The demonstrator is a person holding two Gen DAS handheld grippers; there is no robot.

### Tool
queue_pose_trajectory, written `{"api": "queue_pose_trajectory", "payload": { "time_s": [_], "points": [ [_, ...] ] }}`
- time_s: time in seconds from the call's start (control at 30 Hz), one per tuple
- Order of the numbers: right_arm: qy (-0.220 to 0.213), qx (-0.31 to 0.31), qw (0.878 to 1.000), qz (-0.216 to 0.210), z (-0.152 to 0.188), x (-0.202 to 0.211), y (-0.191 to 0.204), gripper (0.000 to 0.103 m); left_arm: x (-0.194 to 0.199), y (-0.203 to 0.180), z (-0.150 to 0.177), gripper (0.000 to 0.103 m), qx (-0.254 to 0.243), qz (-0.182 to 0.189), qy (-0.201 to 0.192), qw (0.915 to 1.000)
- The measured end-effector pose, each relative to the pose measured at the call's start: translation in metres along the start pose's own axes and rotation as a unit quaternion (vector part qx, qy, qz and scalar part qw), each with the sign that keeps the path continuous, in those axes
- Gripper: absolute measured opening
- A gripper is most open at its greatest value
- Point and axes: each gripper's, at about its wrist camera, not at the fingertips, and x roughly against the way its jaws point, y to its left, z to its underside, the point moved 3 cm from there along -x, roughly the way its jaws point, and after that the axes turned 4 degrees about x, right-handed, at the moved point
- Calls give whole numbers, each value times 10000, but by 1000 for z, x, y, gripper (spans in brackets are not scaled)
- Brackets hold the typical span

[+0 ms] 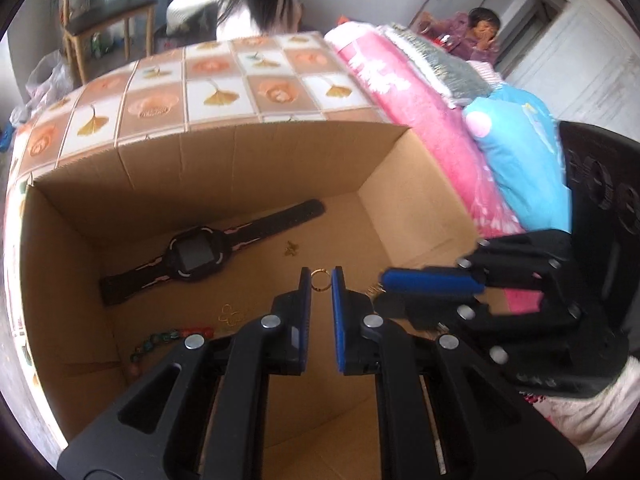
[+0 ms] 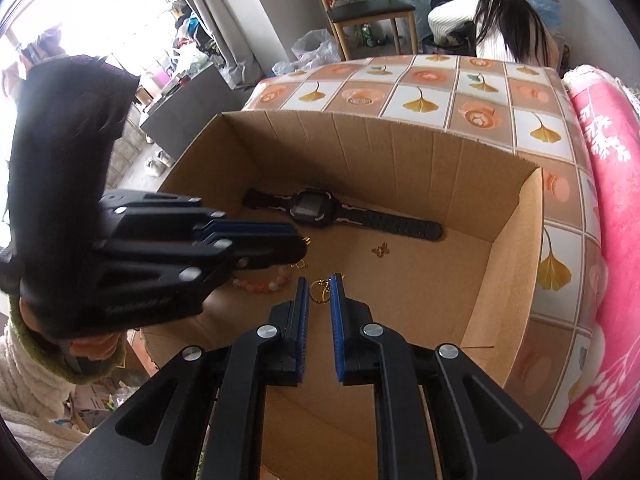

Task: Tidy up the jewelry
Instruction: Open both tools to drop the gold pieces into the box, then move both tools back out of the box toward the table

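An open cardboard box [image 1: 208, 176] [image 2: 504, 264] sits on the patterned table. On its floor lie a black smartwatch [image 1: 192, 258] [image 2: 308, 208], a small gold butterfly charm [image 1: 292, 248] [image 2: 380, 250], a gold clover chain [image 1: 232, 314], a dark bead bracelet [image 1: 168, 338] and a pale bead bracelet [image 2: 264, 284]. My left gripper [image 1: 321, 280] [image 2: 302, 242] is inside the box, shut on a small gold ring [image 1: 320, 280]. Right beside it, my right gripper [image 2: 321, 286] [image 1: 384, 286] is shut on a gold hoop earring [image 2: 320, 293] [image 1: 374, 290].
The table's tablecloth [image 1: 216, 92] shows flowers and ginkgo leaves. Folded pink [image 1: 420, 120] and blue [image 1: 516, 168] blankets are piled at the box's right. A wooden chair [image 2: 368, 12] and a person in white [image 2: 504, 20] are behind the table; another person [image 1: 480, 32] sits far right.
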Motion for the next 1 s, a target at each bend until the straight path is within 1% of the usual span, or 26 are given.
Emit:
{"api": "queue_pose_trajectory", "payload": {
  "time_s": [0.07,0.13,0.2,0.23,0.4,0.47,0.53,0.57,0.67,0.73,0.8,0.83,0.9,1.0],
  "points": [
    [0,-51,10000,-59,0,1,-3,13,-4,2,-2,10,53,-80,2,10000],
    [-41,-164,9998,-116,0,5,-8,21,-5,4,-4,12,140,-75,-29,9999],
    [-154,-241,9995,-157,0,12,-12,23,-5,6,-6,17,226,-13,-61,9997],
    [-218,-262,9993,-148,0,16,-14,24,-4,6,-6,18,245,24,-85,9997],
    [-444,-353,9984,-89,0,34,-20,27,1,8,-6,20,339,-33,-172,9993],
    [-531,-379,9978,-65,2,42,-22,30,6,9,-5,23,381,-45,-246,9990],
    [-606,-396,9974,-22,4,49,-23,35,11,9,-5,25,395,-54,-318,9987],
    [-627,-400,9972,-7,5,51,-23,36,14,8,-4,26,381,-66,-357,9986],
    [-687,-425,9967,32,9,57,-22,39,24,4,0,35,320,-133,-476,9983],
    [-751,-436,9962,47,12,62,-20,43,32,0,3,40,269,-187,-593,9977],
    [-845,-464,9953,52,17,69,-19,47,40,-4,7,52,212,-273,-677,9971],
    [-900,-485,9948,48,19,72,-19,51,44,-5,9,55,184,-309,-740,9966],
    [-1049,-546,9930,60,25,81,-18,55,55,-9,15,67,122,-390,-868,9954],
    [-1282,-642,9896,121,37,97,-16,63,74,-16,28,75,-3,-555,-1109,9923]
  ]
}}
